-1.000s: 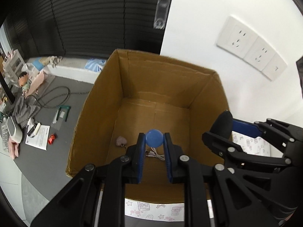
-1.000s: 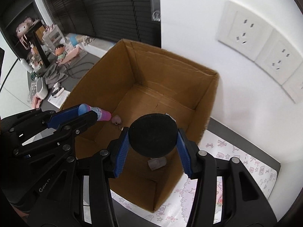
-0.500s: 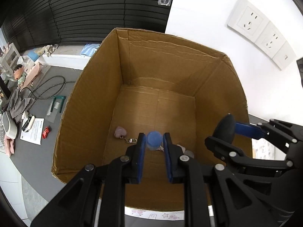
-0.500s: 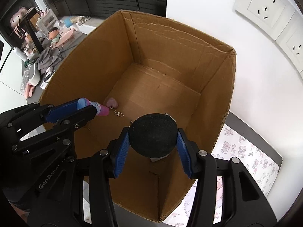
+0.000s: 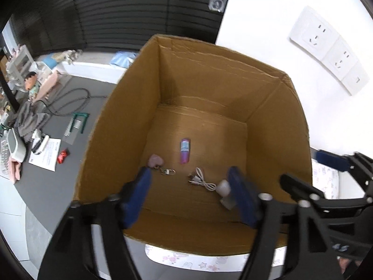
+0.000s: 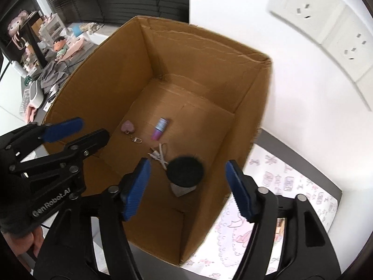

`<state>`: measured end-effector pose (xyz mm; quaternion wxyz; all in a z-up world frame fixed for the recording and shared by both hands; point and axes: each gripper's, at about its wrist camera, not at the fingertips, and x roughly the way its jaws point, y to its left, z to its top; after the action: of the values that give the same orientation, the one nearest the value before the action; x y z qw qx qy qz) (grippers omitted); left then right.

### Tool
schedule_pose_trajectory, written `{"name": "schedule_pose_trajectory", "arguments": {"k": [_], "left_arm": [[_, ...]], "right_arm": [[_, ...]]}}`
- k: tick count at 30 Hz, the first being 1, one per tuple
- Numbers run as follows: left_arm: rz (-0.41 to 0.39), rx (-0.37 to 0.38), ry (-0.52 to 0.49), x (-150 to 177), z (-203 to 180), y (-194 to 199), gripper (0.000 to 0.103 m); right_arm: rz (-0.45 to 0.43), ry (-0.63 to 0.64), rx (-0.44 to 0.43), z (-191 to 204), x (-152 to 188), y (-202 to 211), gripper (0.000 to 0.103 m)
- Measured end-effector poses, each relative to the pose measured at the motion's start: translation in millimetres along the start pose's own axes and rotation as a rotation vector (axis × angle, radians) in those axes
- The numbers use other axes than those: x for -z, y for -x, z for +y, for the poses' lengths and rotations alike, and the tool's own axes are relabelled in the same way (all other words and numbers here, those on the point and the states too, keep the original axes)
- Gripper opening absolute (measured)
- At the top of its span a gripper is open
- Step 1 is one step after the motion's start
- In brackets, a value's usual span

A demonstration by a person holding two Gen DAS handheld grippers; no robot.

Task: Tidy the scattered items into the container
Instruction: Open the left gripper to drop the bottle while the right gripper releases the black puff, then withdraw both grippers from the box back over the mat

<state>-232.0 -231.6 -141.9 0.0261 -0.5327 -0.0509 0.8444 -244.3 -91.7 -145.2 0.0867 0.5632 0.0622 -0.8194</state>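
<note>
- On the far left, on the dark floor outside the box, small things lie scattered: a red wrapper (image 5: 63,157), a paper sheet (image 5: 45,154) and a grey cloth (image 5: 30,121). I judge these may still wait for tidying.
- The left gripper (image 5: 188,194) hovers over the cardboard box (image 5: 130,107). Its jaws have just been opening and stand wide apart, with nothing between them.
- On the box floor lie a pink heart keychain (image 5: 156,161), a purple tube (image 5: 185,150) and a white cable (image 5: 200,179).
- The right gripper (image 6: 186,184) has also just been opening; its jaws are apart, and the round black-topped object (image 6: 185,171) sits below them, free of the pads, in the box.
- The step in hand is the release. The next move calls for lifting both grippers clear of the box walls and going to the scattered things.
- The pale base under the black top is mostly hidden, so I cannot name the object.
</note>
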Motion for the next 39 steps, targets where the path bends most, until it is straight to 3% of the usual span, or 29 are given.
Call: {"name": "schedule_pose_trajectory", "arguments": {"k": [4, 22, 39], "left_arm": [[-0.002, 0.0, 0.002, 4, -2, 4, 0.088], [-0.036, 0.043, -0.082, 15, -69, 33, 0.091], [-0.047, 0.137, -0.239, 28, -201, 37, 0.091]], "right_arm": [[-0.017, -0.024, -0.006, -13, 6, 10, 0.103], [-0.079, -0.113, 0.009, -69, 46, 52, 0.103], [-0.124, -0.264, 0.063, -183, 95, 89, 0.103]]}}
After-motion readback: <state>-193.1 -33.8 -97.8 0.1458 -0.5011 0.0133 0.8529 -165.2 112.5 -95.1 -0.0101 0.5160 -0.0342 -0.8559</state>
